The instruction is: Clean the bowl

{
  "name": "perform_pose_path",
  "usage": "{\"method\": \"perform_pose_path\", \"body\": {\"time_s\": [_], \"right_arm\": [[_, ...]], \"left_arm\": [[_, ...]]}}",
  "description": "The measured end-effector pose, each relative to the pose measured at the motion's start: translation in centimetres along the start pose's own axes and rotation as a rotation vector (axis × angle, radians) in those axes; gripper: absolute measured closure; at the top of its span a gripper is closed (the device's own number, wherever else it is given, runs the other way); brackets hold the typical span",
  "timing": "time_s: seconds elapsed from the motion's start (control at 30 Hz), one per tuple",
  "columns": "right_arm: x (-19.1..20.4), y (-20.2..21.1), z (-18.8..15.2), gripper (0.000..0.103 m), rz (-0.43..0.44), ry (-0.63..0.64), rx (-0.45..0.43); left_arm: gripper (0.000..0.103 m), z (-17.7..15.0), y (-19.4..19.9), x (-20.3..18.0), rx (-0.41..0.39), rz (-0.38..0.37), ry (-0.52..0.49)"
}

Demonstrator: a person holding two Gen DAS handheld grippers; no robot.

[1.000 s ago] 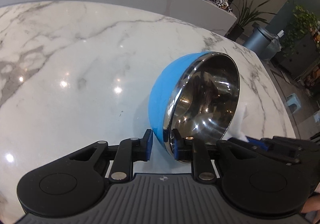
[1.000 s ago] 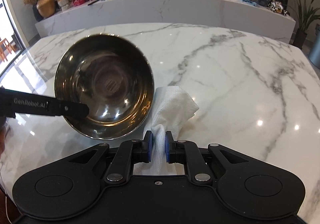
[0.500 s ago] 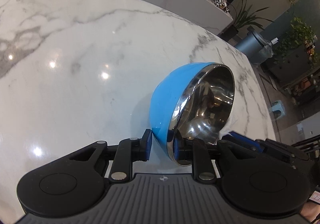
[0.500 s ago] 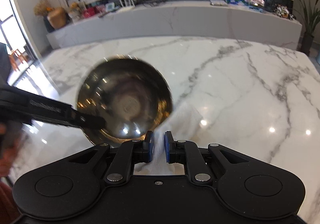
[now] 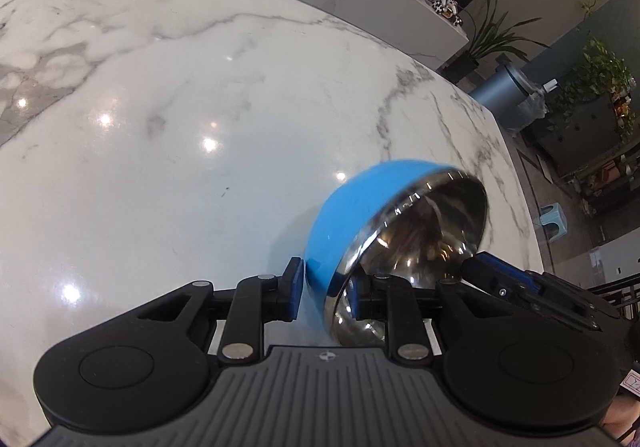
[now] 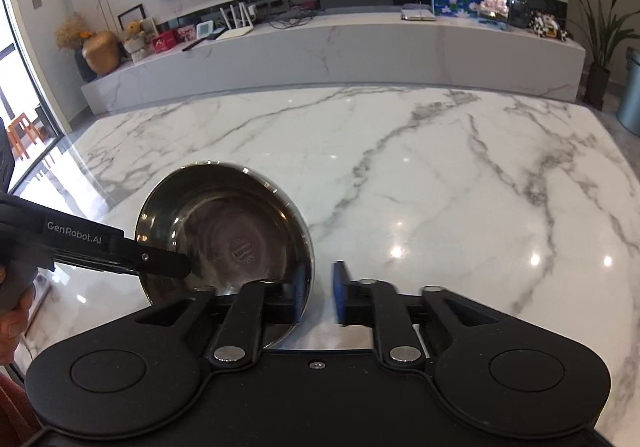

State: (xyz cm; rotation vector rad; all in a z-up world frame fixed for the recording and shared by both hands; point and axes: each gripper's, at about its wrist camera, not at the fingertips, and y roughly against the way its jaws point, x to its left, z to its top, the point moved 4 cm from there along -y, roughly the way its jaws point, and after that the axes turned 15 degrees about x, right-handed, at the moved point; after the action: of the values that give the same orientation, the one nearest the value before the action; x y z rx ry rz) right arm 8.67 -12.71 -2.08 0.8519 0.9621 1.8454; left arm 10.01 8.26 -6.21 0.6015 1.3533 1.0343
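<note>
Left gripper (image 5: 323, 297) is clamped on the rim of the blue-outside, shiny steel-inside round bowl (image 5: 394, 231), one pad on the blue wall, the other inside; the bowl is tilted on edge just above or on the white grey-veined marble tabletop (image 5: 168, 135), contact not clear. Right gripper (image 6: 318, 297) has its jaws opening, nothing between the blue pads, bare marble showing through the gap; no cloth or wipe visible in either view. In the right wrist view the bowl (image 6: 236, 243) sits just left of the right gripper, its mouth facing the camera, the left gripper (image 6: 182, 265) reaching in from the left. Step judged: wiping looks finished or paused, wiper apparently let go. Next move likely calls for setting the bowl down flat and unclamping the left jaws, or re-picking a wipe if cleaning isn't done.
</note>
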Motion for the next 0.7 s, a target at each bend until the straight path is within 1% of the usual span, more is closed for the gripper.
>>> {"method": "perform_pose_path", "body": {"time_s": [0.07,0.23,0.3,0.37,0.43,0.47,0.57,0.63,0.7], "right_arm": [[-0.2,-0.3,0.1,0.075,0.003,-0.012,0.002],[-0.4,-1.2,0.2,0.075,0.059,-0.043,0.017],[-0.4,-1.7,0.1,0.076,0.071,-0.051,0.044],[-0.4,-2.1,-0.1,0.079,0.083,-0.055,0.068],[-0.3,-2.3,-0.3,0.088,0.099,-0.056,0.081],[-0.1,-2.3,-0.4,0.095,0.104,-0.054,0.084],[0.5,-2.2,-0.5,0.096,0.107,-0.044,0.088],[0.8,-1.8,-0.3,0.096,0.113,-0.045,0.078],[1.0,-1.3,-0.2,0.096,0.123,-0.047,0.073]], "left_arm": [[0.082,0.0,-0.1,0.1,-0.001,0.006,0.002],[0.082,0.1,-0.3,0.3,0.001,0.012,0.008],[0.082,0.0,-0.4,0.4,0.008,0.022,0.006],[0.082,-0.2,-0.6,0.6,0.022,0.034,0.003],[0.082,-0.4,-0.6,0.6,0.033,0.034,-0.006],[0.082,-0.6,-0.5,0.6,0.037,0.033,-0.010],[0.082,-0.8,-0.3,0.3,0.047,0.018,-0.019],[0.076,-0.9,-0.1,0.2,0.052,0.006,-0.021],[0.075,-0.9,0.0,0.2,0.054,-0.001,-0.018]]}}
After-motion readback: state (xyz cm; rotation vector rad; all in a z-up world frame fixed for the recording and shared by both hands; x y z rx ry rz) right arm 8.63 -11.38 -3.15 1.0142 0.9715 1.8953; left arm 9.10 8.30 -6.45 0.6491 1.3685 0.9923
